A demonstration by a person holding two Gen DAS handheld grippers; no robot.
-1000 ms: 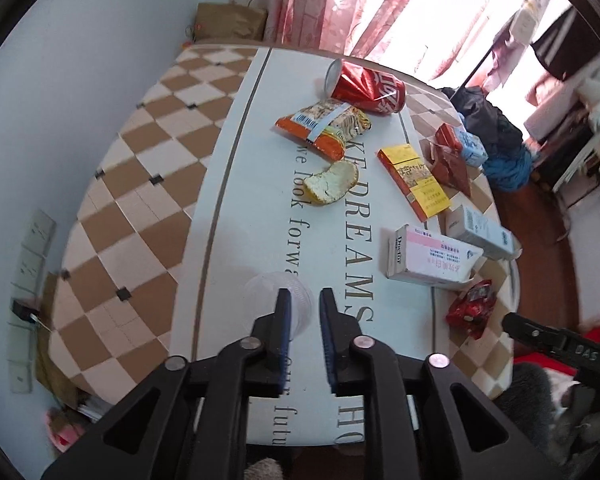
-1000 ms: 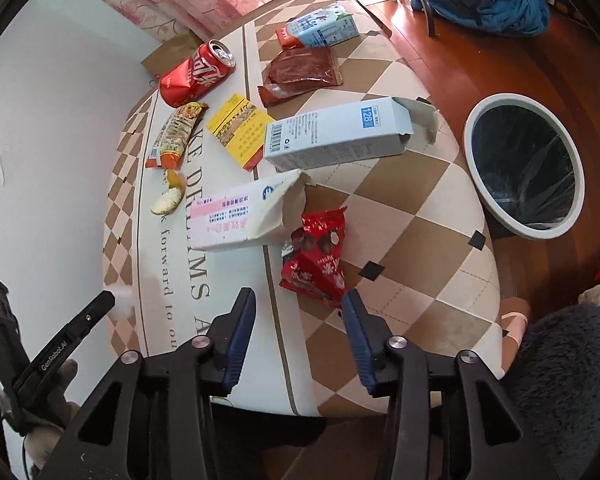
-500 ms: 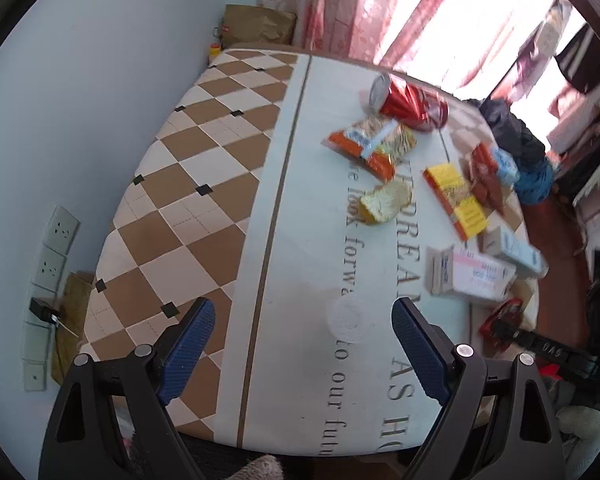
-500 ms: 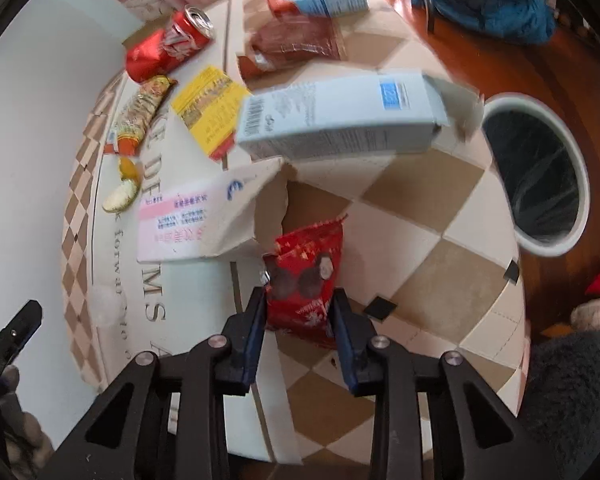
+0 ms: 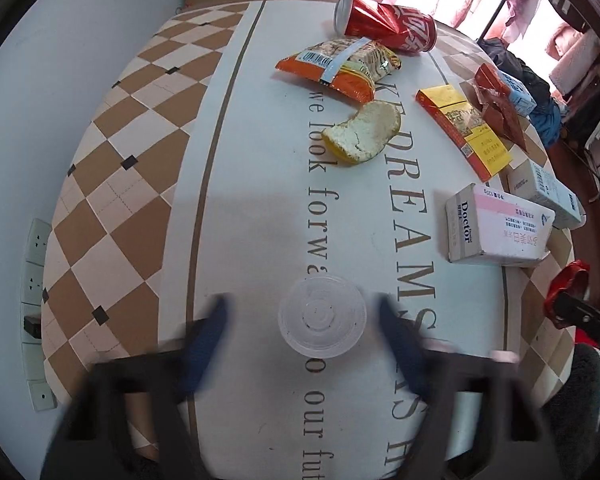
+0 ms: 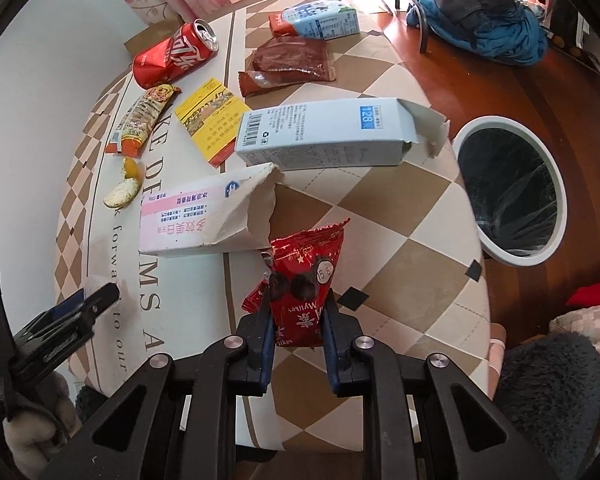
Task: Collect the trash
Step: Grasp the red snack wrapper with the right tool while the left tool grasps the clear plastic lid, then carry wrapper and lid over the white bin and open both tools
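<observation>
The right claw [image 6: 298,330] pinches a red snack bag [image 6: 305,276] at the near edge of the desk [image 6: 400,216], while the left claw [image 5: 306,328] is spread wide around a clear lid [image 5: 322,316].

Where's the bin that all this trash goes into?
The white bin sits on the wooden floor just past the table's edge, at the right of the right wrist view, nearest the blue box.
</observation>
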